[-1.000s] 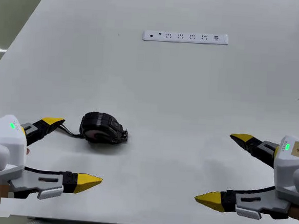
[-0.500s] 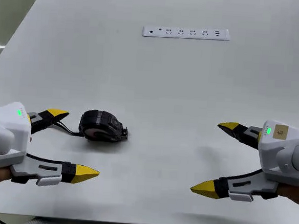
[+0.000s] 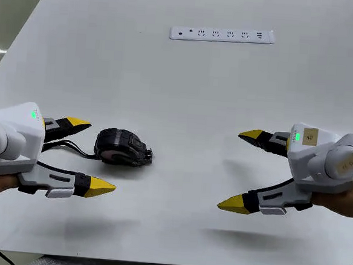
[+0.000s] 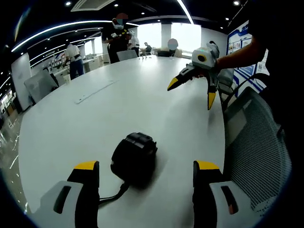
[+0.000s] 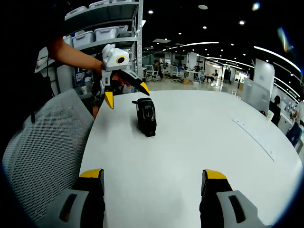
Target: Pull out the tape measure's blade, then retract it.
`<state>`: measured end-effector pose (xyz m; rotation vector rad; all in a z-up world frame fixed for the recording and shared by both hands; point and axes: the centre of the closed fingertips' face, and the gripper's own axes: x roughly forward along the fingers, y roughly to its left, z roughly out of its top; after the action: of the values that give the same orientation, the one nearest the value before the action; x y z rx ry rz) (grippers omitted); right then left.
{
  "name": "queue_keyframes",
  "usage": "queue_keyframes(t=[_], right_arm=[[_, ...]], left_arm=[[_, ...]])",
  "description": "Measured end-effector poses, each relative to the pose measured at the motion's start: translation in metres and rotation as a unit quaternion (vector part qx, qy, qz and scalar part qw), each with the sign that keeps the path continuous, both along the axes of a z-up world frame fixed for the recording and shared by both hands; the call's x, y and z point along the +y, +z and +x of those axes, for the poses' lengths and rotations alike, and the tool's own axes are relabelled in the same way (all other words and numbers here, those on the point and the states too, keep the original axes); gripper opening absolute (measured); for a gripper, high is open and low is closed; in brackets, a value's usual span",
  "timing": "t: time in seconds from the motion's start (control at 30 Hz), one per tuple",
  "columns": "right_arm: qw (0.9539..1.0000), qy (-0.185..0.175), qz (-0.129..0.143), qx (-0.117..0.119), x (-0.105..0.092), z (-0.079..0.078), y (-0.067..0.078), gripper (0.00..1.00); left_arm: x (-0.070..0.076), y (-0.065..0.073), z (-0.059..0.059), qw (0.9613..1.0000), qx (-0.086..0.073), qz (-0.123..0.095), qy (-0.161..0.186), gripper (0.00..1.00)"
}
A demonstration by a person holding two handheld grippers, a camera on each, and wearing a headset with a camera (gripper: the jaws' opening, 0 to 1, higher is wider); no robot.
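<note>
A black tape measure [image 3: 122, 148] with a black wrist cord lies on the white table [image 3: 185, 97], left of centre. My left gripper [image 3: 92, 155] hovers open just left of it, its yellow tips on either side of the cord end. In the left gripper view the tape measure [image 4: 134, 156] sits close ahead between my jaws, untouched. My right gripper [image 3: 244, 169] hangs open above the table's right side, well apart from the tape measure [image 5: 146, 115], which its own view shows some way ahead with the blade not pulled out.
A white power strip [image 3: 222, 34] lies flat at the far middle of the table. A mesh chair back [image 5: 42, 147] stands at the table's near edge. People and shelving fill the room behind [image 4: 118, 33].
Both grippers have lifted and moved inward toward the table's middle, the left one closing on the tape measure's cord end. The tape measure has stayed put.
</note>
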<state>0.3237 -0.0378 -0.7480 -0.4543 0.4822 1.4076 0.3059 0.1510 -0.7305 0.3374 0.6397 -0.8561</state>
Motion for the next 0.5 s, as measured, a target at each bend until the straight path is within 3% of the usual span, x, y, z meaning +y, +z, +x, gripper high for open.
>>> queue_keyframes(t=[0.5], right_arm=[[0.9979, 0.064, -0.007, -0.008, 0.032, 0.012, -0.010, 0.64]], left_arm=[[0.005, -0.015, 0.016, 0.9978, 0.017, 0.040, -0.051, 0.66]])
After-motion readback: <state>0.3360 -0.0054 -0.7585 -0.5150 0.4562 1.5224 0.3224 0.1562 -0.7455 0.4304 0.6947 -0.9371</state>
